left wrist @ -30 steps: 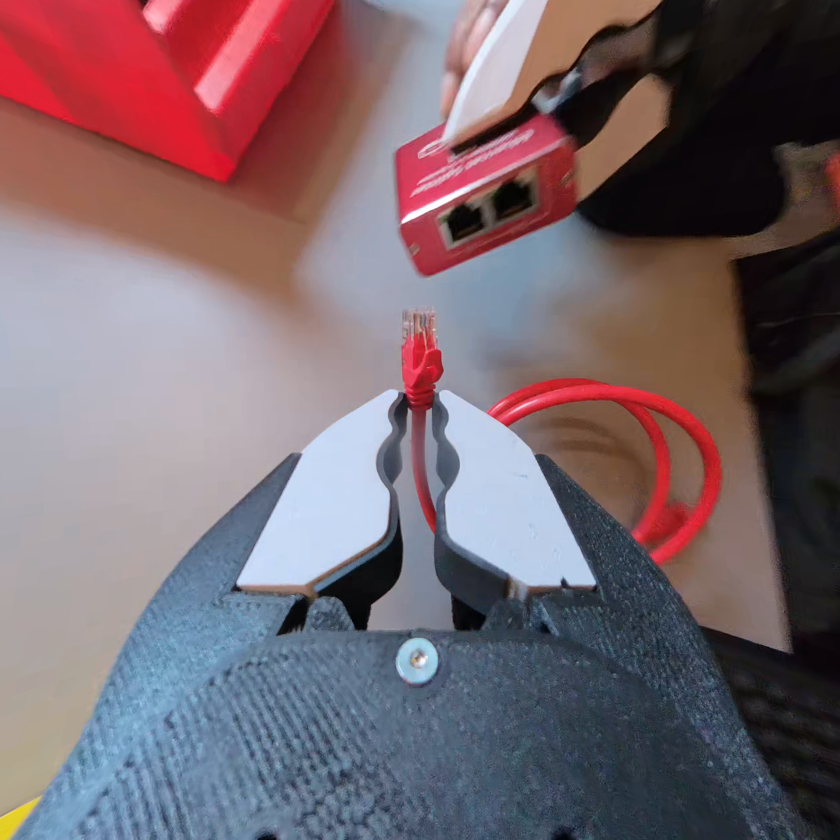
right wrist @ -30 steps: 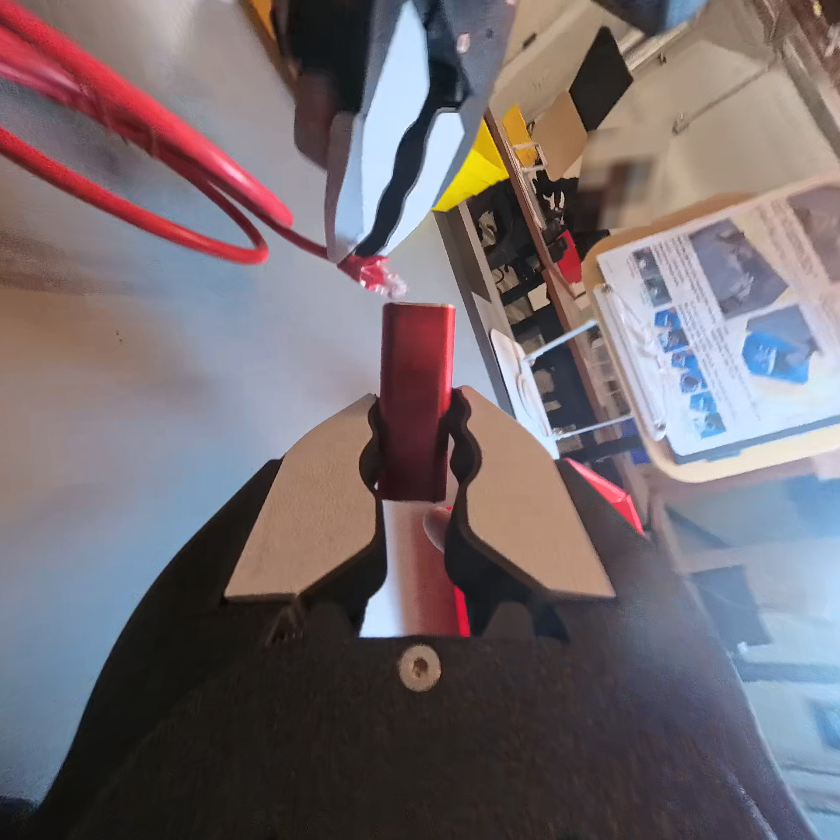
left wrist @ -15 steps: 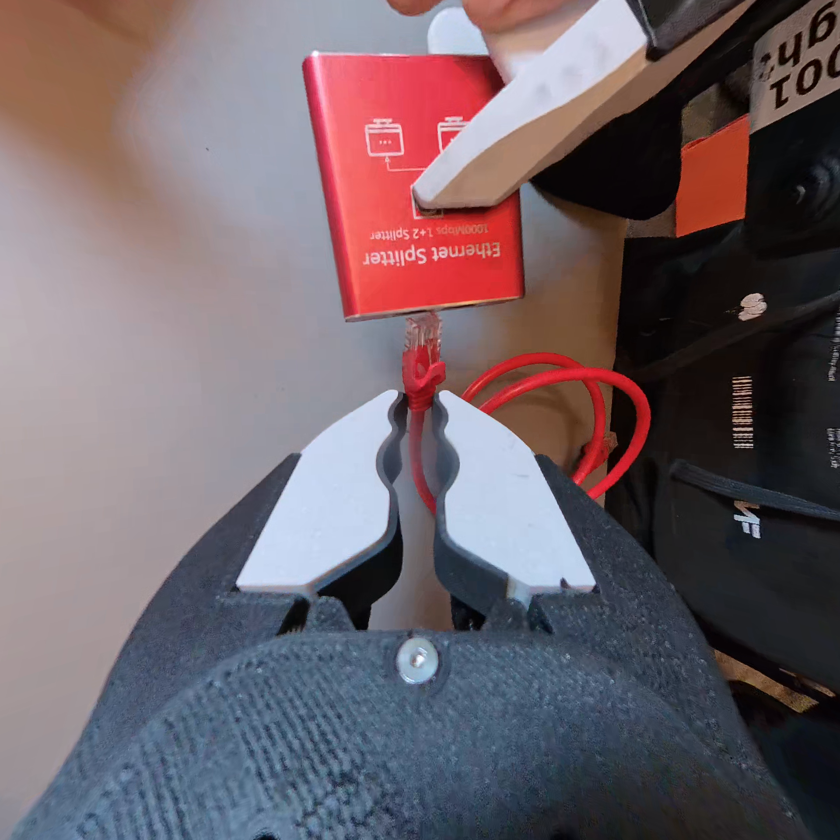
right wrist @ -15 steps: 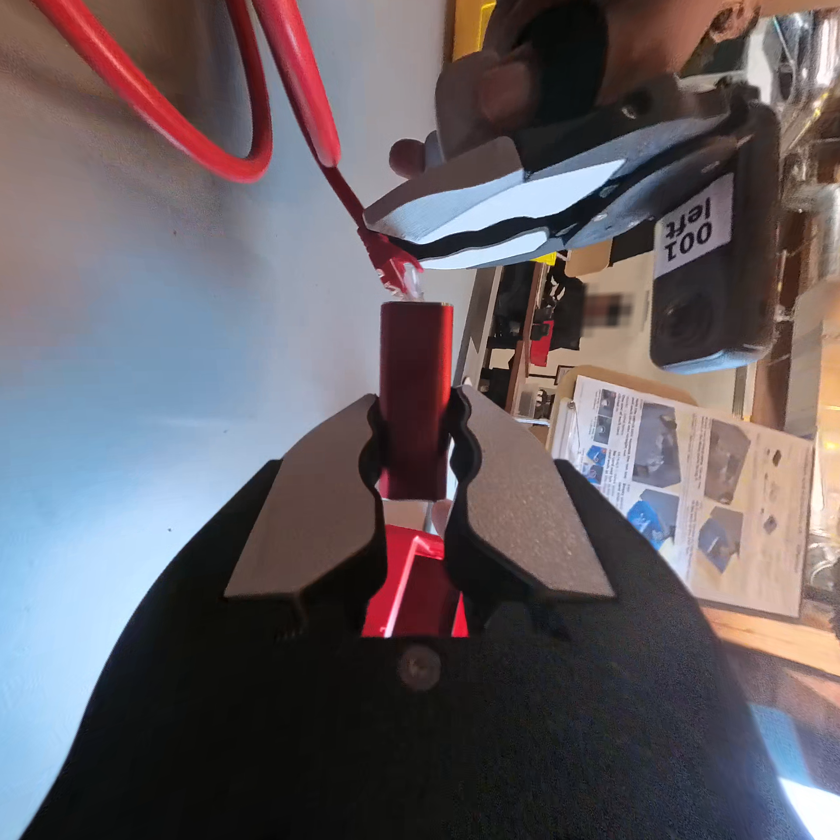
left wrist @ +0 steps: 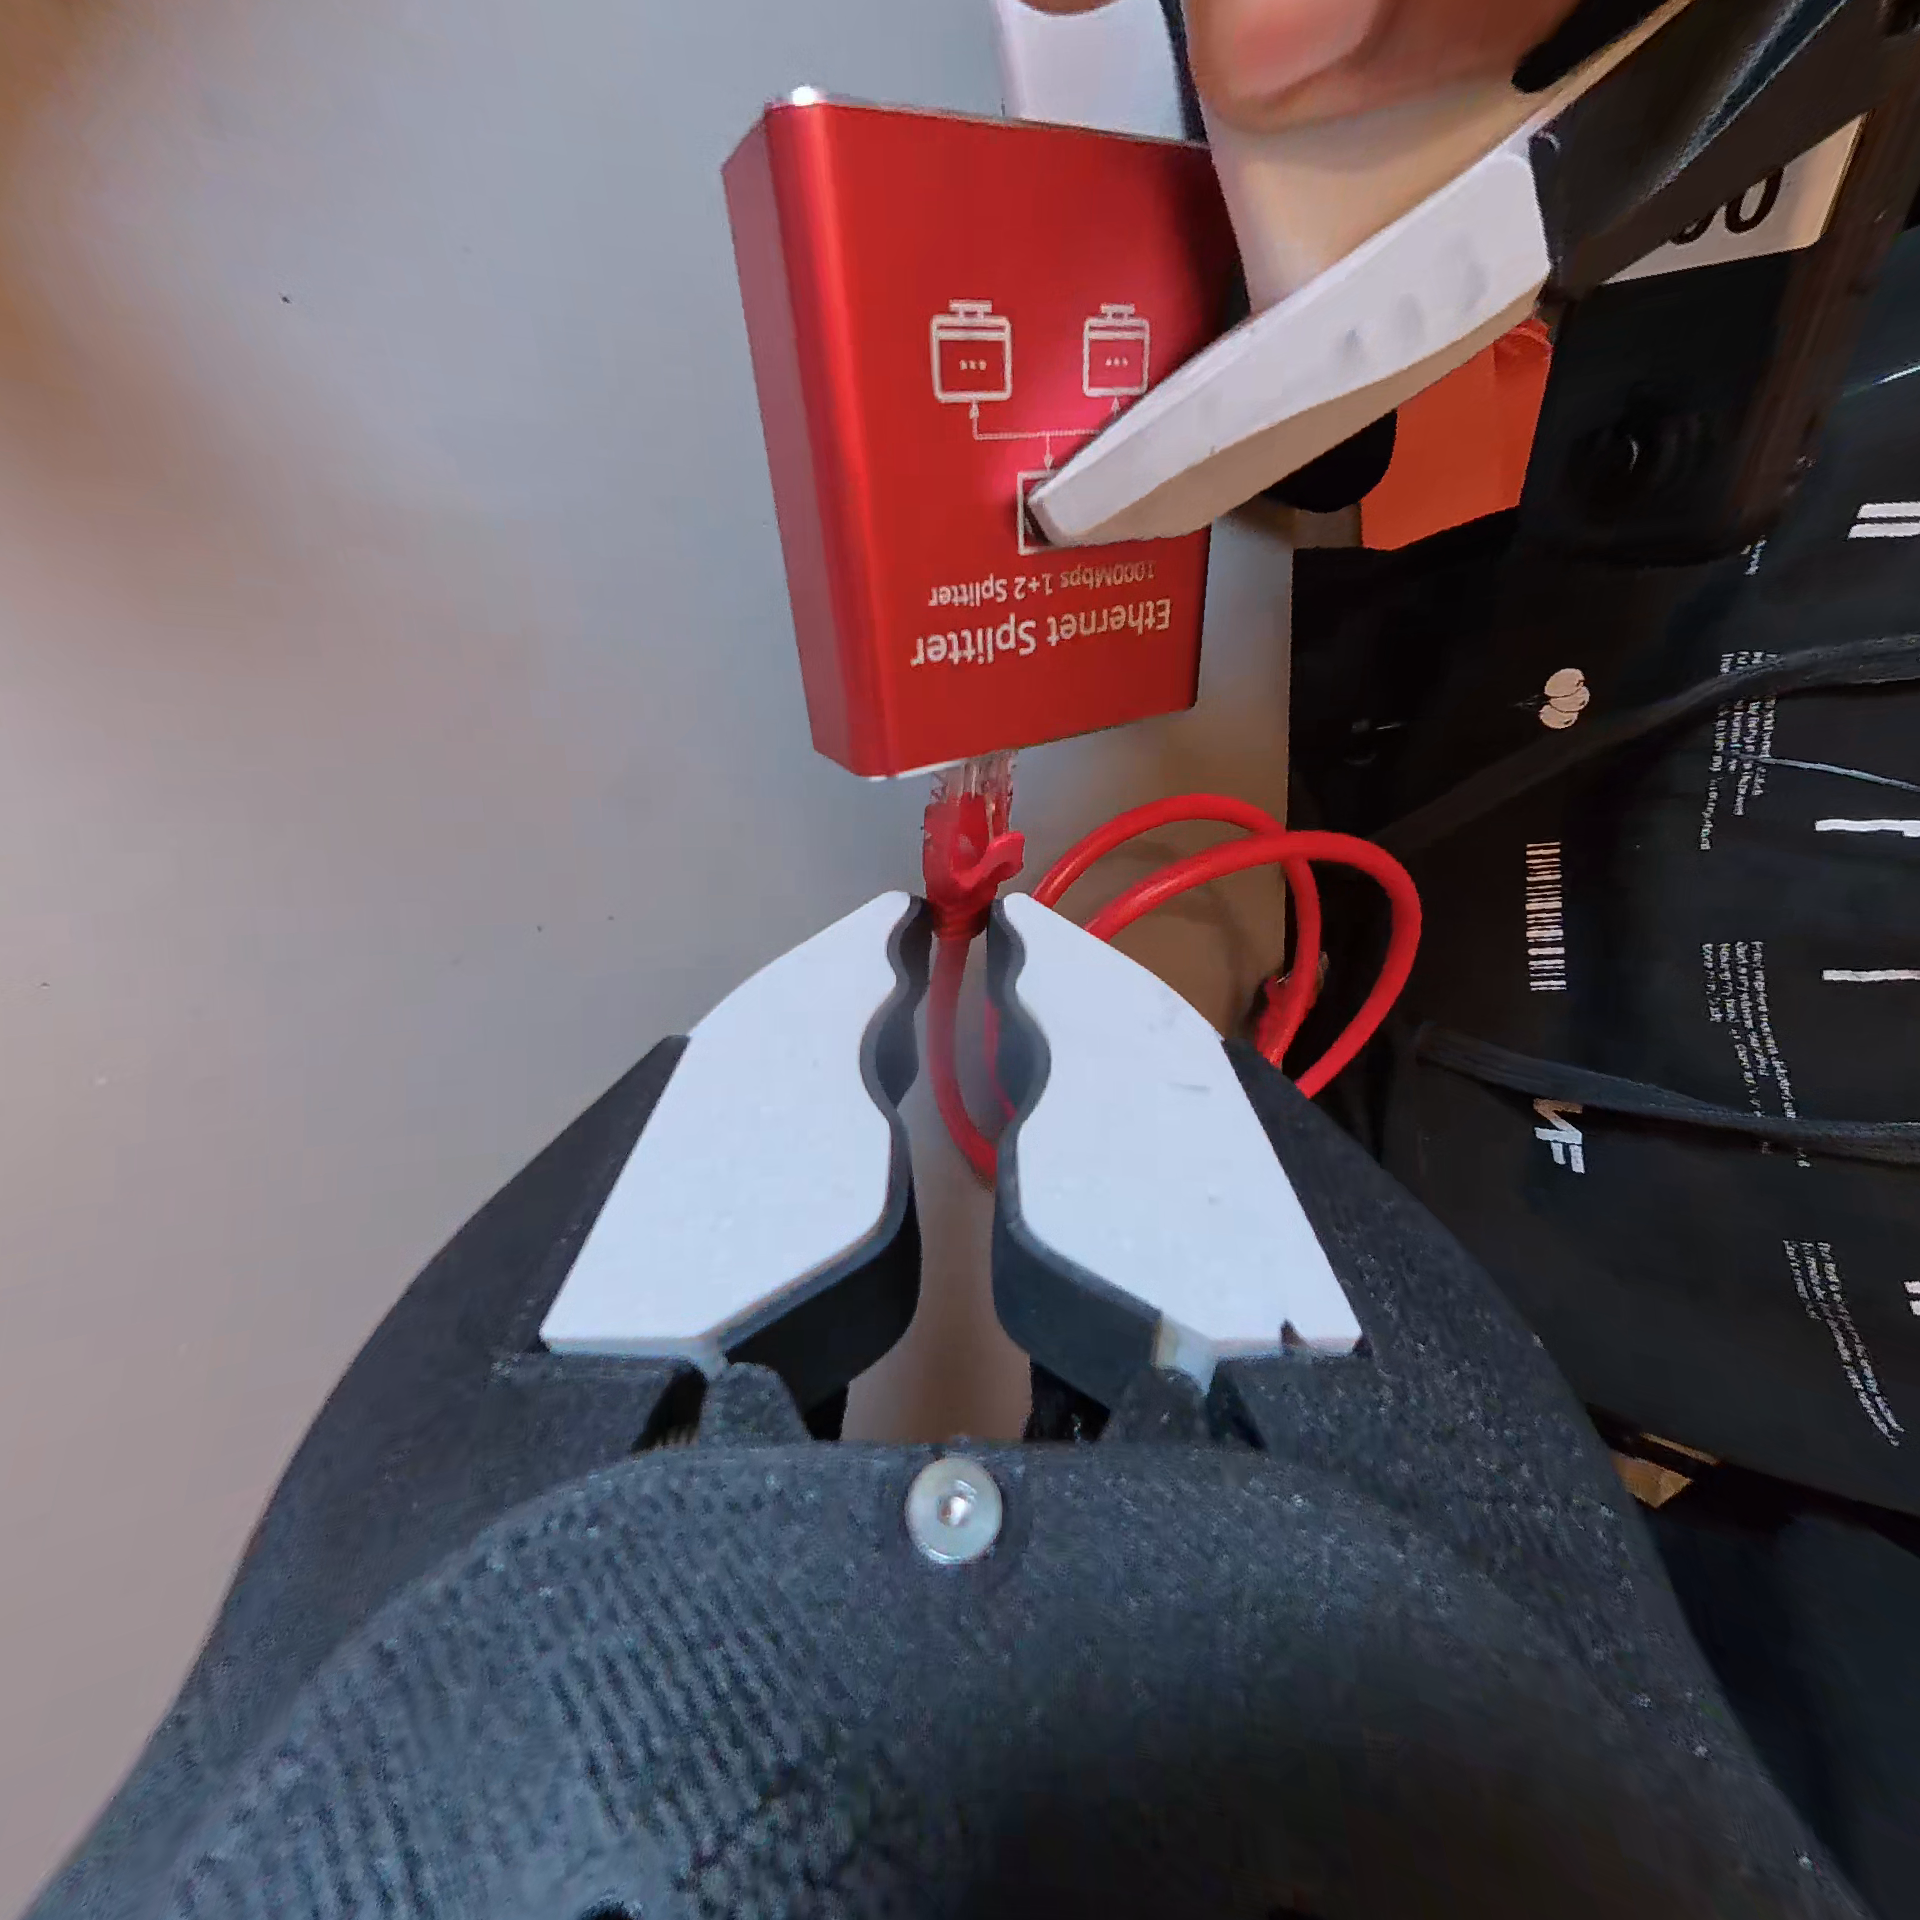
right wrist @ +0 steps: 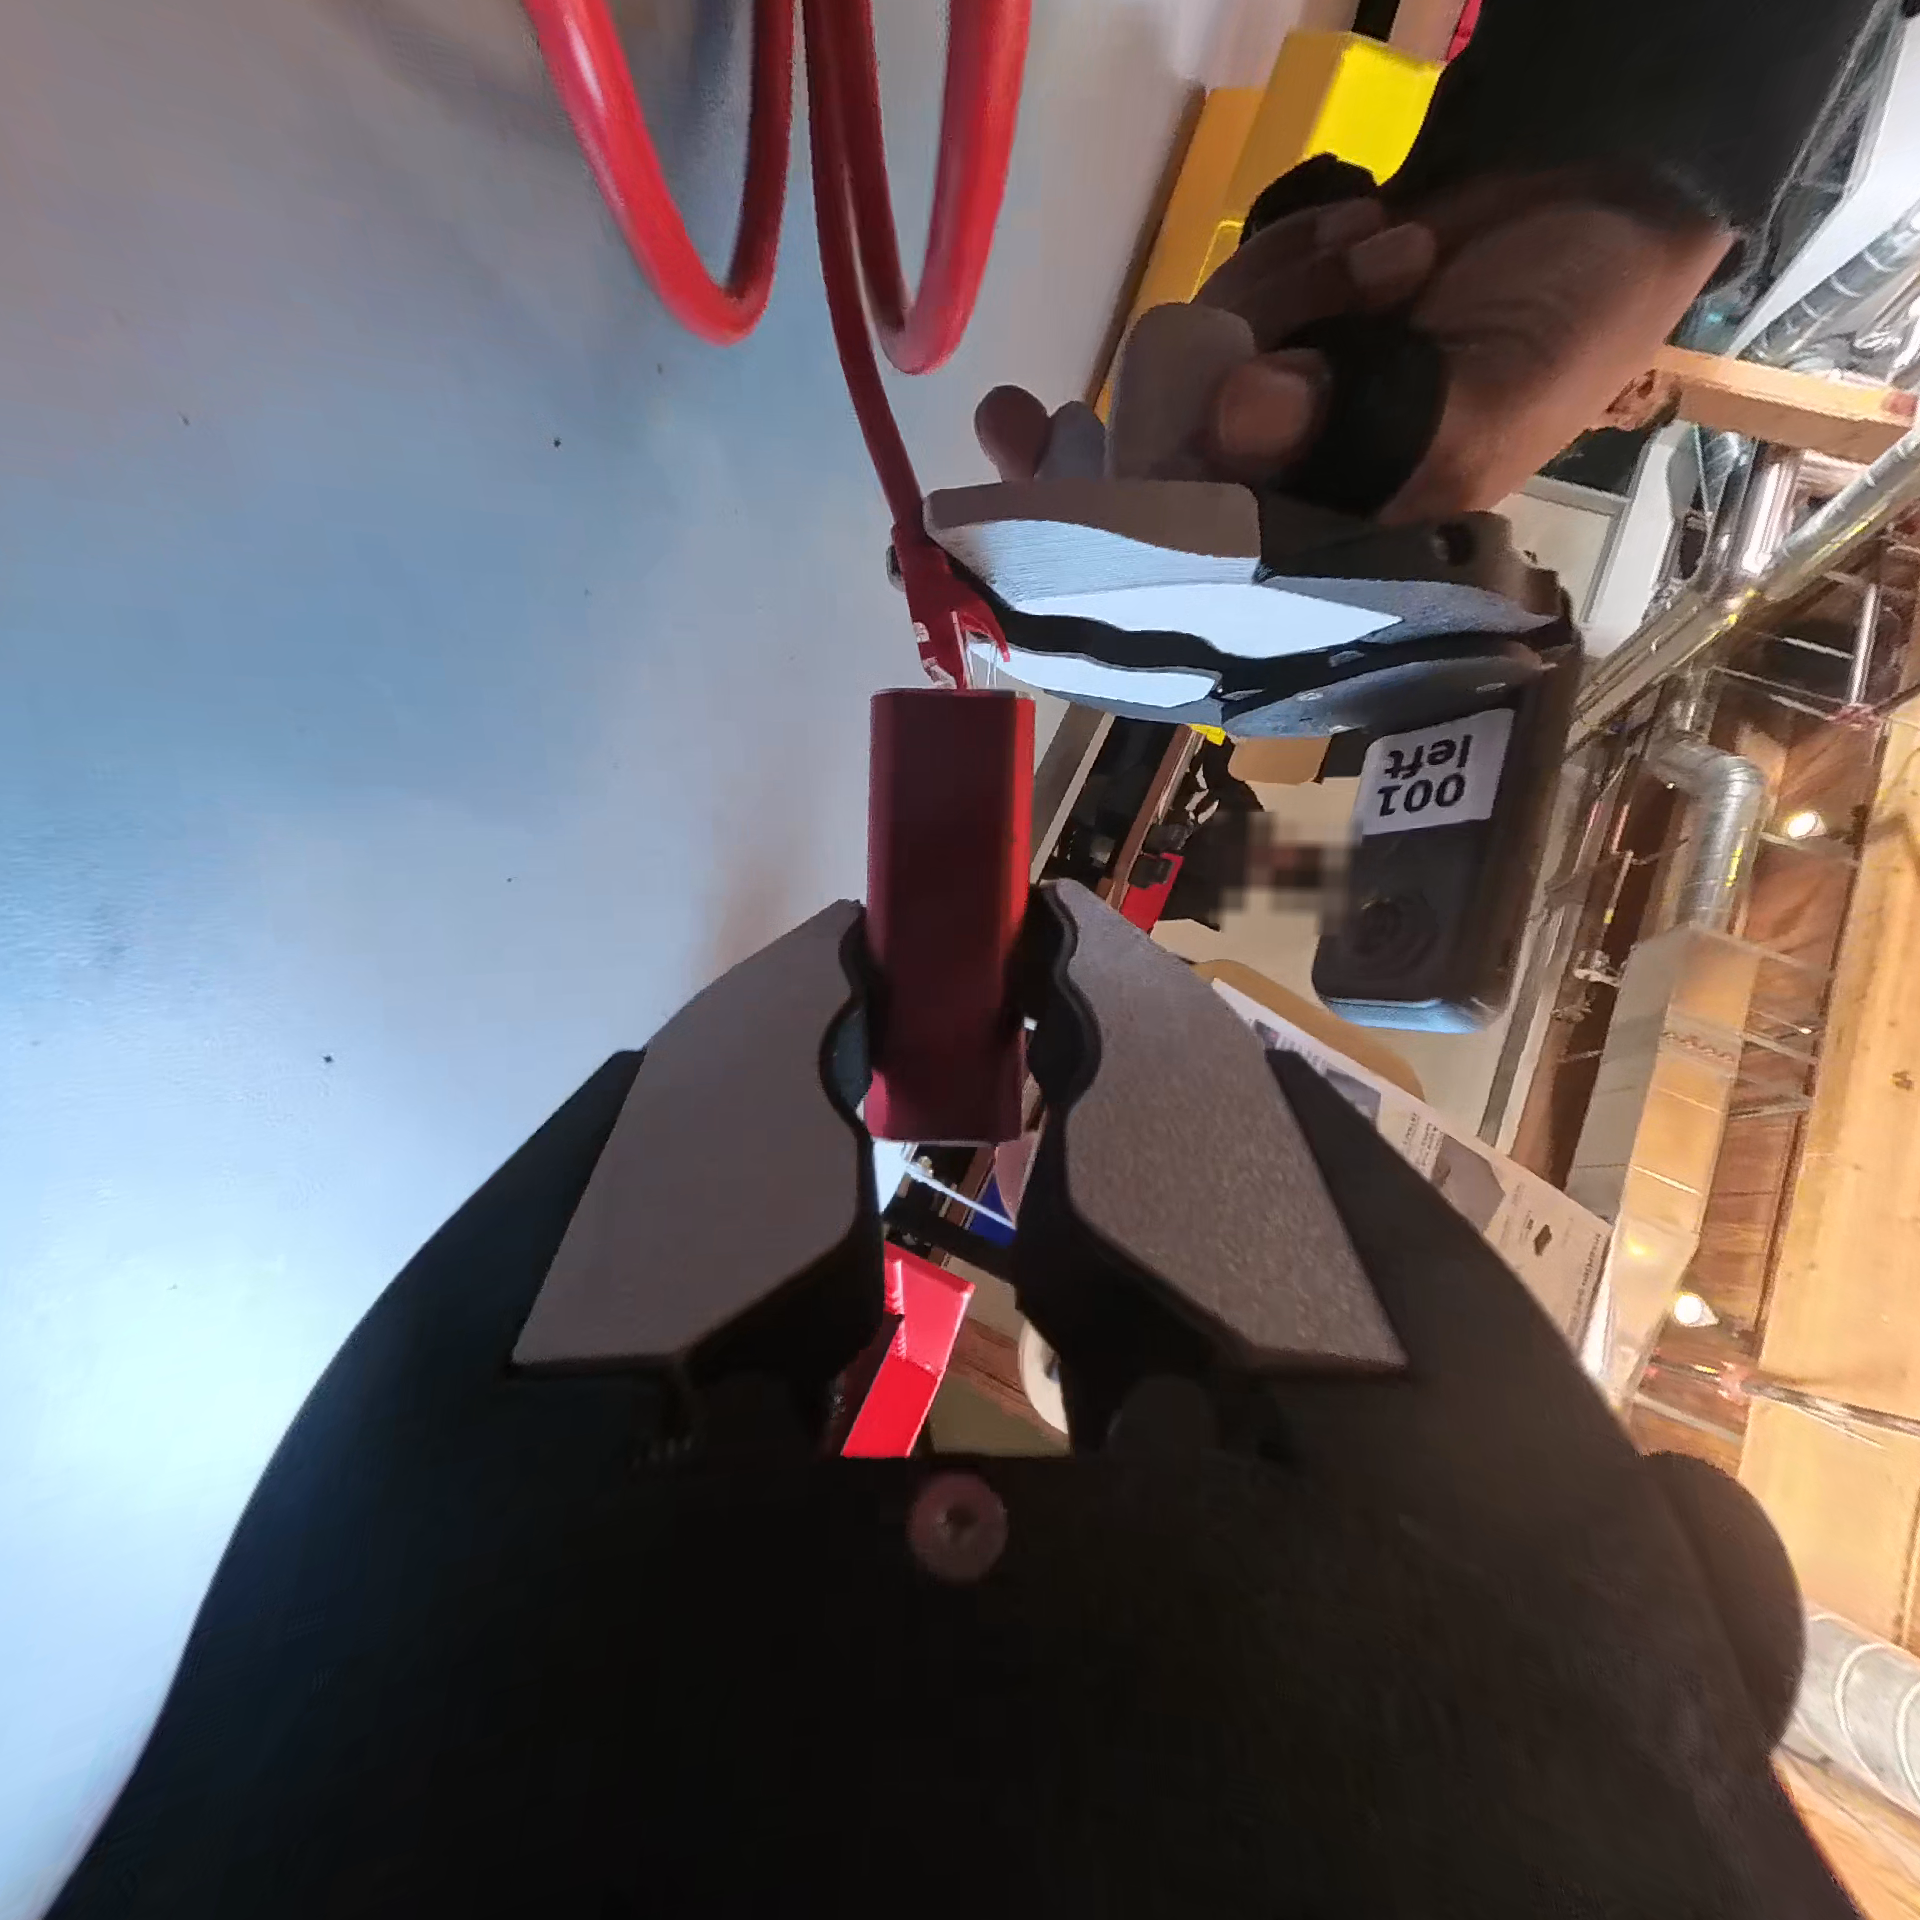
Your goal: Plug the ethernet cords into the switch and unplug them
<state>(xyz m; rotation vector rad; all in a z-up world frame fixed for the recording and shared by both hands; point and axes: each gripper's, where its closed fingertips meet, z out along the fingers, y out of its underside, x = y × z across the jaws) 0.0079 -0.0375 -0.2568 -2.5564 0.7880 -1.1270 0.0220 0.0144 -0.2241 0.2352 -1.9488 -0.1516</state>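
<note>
Since 0.5 s ago we see the red switch (left wrist: 997,436) closer to the left wrist camera, and the clear plug tip now partly inside the port edge where before it only met it.

The pale grey table (left wrist: 364,623) fills the background, with a person's black printed garment (left wrist: 1621,935) at its right edge. The switch, a red metal box with white diagrams and lettering on its face, is held off the table: the right gripper (right wrist: 951,935) is clamped on its flat faces, one finger (left wrist: 1299,374) crossing the face in the left wrist view. A hand (right wrist: 1403,343) holds the left gripper (left wrist: 961,914), whose tips are pinched together on the red boot of the ethernet cord (left wrist: 1226,883). The cord loops in 2 coils behind that gripper, above the table. Its plug (left wrist: 977,790) points straight into the switch's near end, the clear tip touching the lower edge; how deep it sits we cannot tell.
</note>
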